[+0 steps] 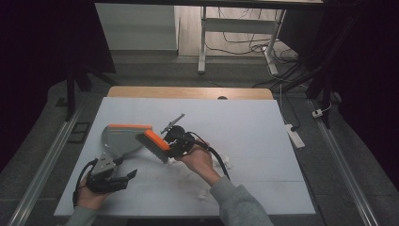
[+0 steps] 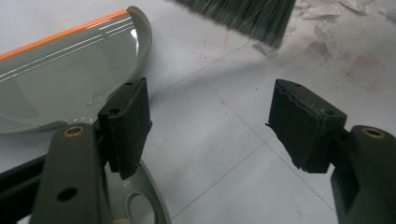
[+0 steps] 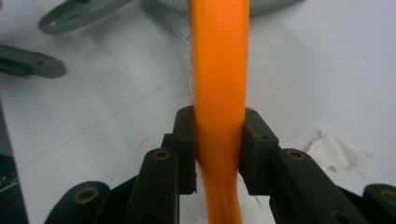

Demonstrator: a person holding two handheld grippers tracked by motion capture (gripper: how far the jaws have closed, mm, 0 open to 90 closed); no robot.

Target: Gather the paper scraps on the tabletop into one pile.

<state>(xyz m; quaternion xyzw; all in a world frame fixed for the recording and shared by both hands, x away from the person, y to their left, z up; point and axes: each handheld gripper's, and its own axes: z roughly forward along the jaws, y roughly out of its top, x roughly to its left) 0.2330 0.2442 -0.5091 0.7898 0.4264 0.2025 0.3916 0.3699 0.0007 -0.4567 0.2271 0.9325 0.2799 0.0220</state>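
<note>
The likeliest trouble, I judge, starts at the left: the left gripper (image 1: 126,176) is released, its jaws spread wide with bare surface between them, so nothing pins the dustpan (image 1: 123,138). A firm sweep could shove the pan toward 9 o'clock or push scraps under its lip. From that gripper the pan lies near, at about 12 o'clock in the high view; in the left gripper view its grey rim (image 2: 142,42) sits just beyond the near jaw.

Moving right, the brush (image 1: 154,144) is clenched by its orange handle (image 3: 219,84) in the right gripper (image 3: 218,154), bristles angled down beside the pan's mouth. A slim, smooth handle could twist in that grip.

The paper scraps (image 1: 225,161) lie at roughly 4 o'clock from the brush, behind its head; a hurried stroke may scatter them across the white surface (image 1: 254,122).
</note>
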